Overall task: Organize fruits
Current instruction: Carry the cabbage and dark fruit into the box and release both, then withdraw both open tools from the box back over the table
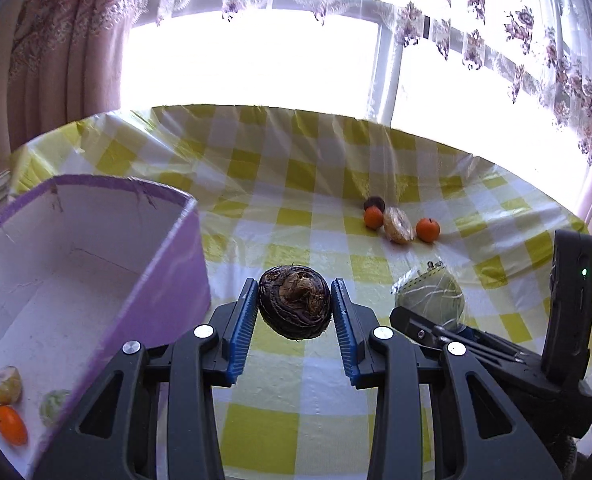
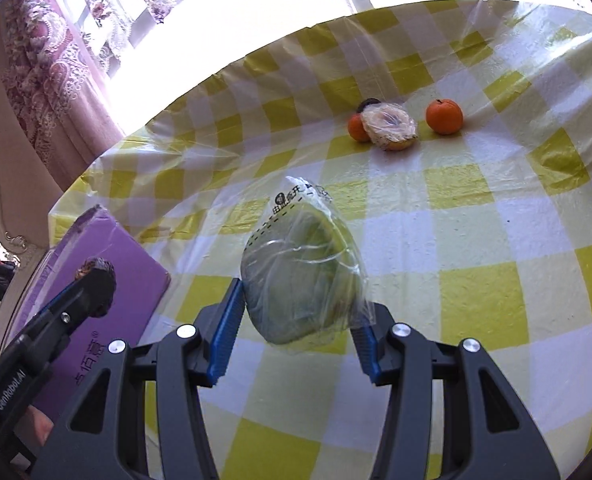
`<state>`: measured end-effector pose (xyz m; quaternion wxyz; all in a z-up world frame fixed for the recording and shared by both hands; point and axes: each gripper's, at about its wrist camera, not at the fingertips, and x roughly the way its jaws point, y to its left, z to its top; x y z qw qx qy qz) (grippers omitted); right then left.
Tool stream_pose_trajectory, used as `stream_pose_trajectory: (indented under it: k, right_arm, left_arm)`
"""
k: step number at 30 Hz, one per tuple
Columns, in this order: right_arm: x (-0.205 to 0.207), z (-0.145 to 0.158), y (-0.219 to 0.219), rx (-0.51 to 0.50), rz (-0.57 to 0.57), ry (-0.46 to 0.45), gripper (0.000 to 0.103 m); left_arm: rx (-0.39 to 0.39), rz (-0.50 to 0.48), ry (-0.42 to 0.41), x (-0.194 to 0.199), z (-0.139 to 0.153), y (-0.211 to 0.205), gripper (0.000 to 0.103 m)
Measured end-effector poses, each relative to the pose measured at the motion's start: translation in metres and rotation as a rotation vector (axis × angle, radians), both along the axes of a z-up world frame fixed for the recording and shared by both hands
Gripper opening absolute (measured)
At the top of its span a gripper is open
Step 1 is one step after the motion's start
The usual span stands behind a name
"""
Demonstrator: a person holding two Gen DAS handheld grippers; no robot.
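On the yellow-checked tablecloth (image 1: 296, 216), fruit lay as follows. Left gripper (image 1: 294, 306): blue pads closed against a dark, rough brown fruit (image 1: 294, 300), held above the cloth beside the purple box (image 1: 168, 264). Right gripper (image 2: 296, 312): pads pressed onto a green fruit in a clear bag (image 2: 299, 280), likewise held up. Box contents: one small orange fruit (image 1: 11, 424), one pale wrapped piece (image 1: 2, 384), one greenish item (image 1: 54, 406). Far side: two oranges (image 2: 444, 116), one wrapped half (image 2: 391, 126), one dark fruit (image 1: 374, 202).
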<state>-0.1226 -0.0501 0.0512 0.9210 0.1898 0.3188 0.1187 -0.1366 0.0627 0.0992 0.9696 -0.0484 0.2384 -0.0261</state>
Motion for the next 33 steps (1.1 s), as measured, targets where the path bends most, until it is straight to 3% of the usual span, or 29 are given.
stream_pose_trajectory:
  k: [5, 13, 21, 25, 33]
  right_arm:
    - [-0.017, 0.048, 0.056, -0.030, 0.155, -0.177, 0.051]
    - [-0.018, 0.091, 0.140, -0.055, 0.386, -0.277, 0.051]
    - [0.000, 0.091, 0.209, -0.189, 0.521, -0.223, 0.051]
    - [0.005, 0.077, 0.232, -0.290, 0.541, -0.174, 0.051]
    - [0.005, 0.060, 0.251, -0.432, 0.520, -0.139, 0.052]
  left_arm:
    - [-0.027, 0.174, -0.206, -0.055, 0.037, 0.043, 0.035]
    - [-0.094, 0.402, -0.209, -0.093, 0.049, 0.104, 0.035]
    - [-0.203, 0.566, -0.094, -0.090, 0.043, 0.160, 0.035]
    - [-0.263, 0.566, -0.010, -0.082, 0.036, 0.173, 0.035]
    - [-0.273, 0.559, 0.242, -0.053, 0.020, 0.179, 0.035]
